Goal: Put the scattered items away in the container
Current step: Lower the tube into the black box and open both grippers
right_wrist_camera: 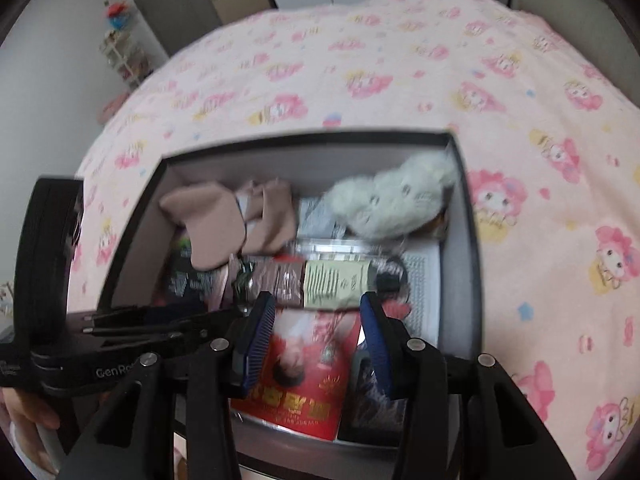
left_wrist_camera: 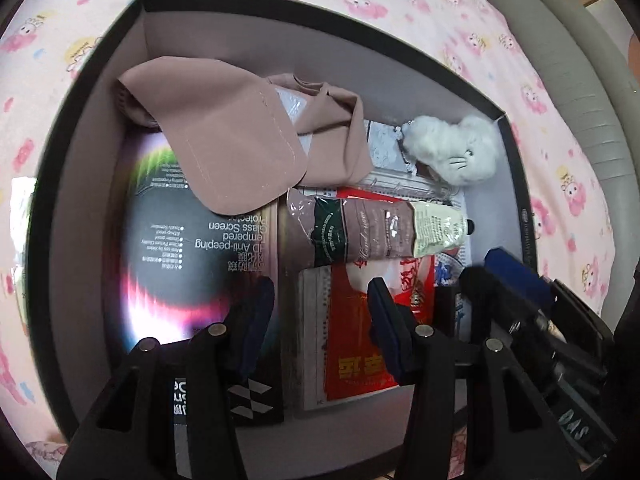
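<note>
Hand-cream tube [left_wrist_camera: 376, 234] lies across the red packet [left_wrist_camera: 360, 344] inside the box [left_wrist_camera: 516, 184] on the bed; soft, light, slick film, best pinched mid-body; left tongs [left_wrist_camera: 320, 320] and right tongs [right_wrist_camera: 316, 340] gape empty.

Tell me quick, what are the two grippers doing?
Left gripper: open, holding nothing, above the box.
Right gripper: open, holding nothing.

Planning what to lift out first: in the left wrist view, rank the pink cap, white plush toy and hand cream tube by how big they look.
1. pink cap
2. hand cream tube
3. white plush toy
The tube and toy look close; the tube lies nearer the camera.
</note>
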A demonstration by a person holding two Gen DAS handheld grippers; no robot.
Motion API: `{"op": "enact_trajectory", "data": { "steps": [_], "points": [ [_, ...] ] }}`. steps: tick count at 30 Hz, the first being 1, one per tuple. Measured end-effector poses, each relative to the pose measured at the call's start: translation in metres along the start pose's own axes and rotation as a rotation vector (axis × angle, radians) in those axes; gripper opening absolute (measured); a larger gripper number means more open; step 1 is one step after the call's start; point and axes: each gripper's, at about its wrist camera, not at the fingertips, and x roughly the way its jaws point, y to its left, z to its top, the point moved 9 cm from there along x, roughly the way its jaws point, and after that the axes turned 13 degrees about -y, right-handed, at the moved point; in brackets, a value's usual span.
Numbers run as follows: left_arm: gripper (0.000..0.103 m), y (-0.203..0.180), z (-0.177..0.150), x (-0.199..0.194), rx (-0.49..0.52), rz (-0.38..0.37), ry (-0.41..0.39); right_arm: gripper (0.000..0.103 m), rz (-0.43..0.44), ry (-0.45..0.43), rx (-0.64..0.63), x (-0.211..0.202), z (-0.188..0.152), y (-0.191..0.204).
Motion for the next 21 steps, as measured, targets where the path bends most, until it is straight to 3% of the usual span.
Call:
{"op": "enact_trajectory", "data": {
  "steps": [3, 6, 8, 14, 21],
  "points": [
    [0.049, -0.003, 0.005, 0.003, -0.001, 0.005, -0.001, 0.040, 0.036, 0.049, 0.012, 0.012, -0.007, 0.002],
    [0.049, -0.004, 0.014, 0.008, -0.010, 0.005, -0.003, 0.040, -0.028, 0.076, 0.047, 0.029, -0.008, -0.013],
    [0.049, -0.002, 0.019, 0.011, -0.004, 0.024, -0.016, 0.040, -0.009, 0.085, 0.096, 0.033, -0.007, -0.018],
    [0.049, -0.001, 0.021, 0.008, -0.023, 0.028, -0.031, 0.040, -0.023, 0.044, 0.081, 0.037, -0.002, -0.016],
    [0.049, -0.003, 0.001, -0.025, -0.021, -0.023, -0.095, 0.040, -0.031, -0.030, 0.080, 0.010, 0.004, -0.010]
  ]
}}
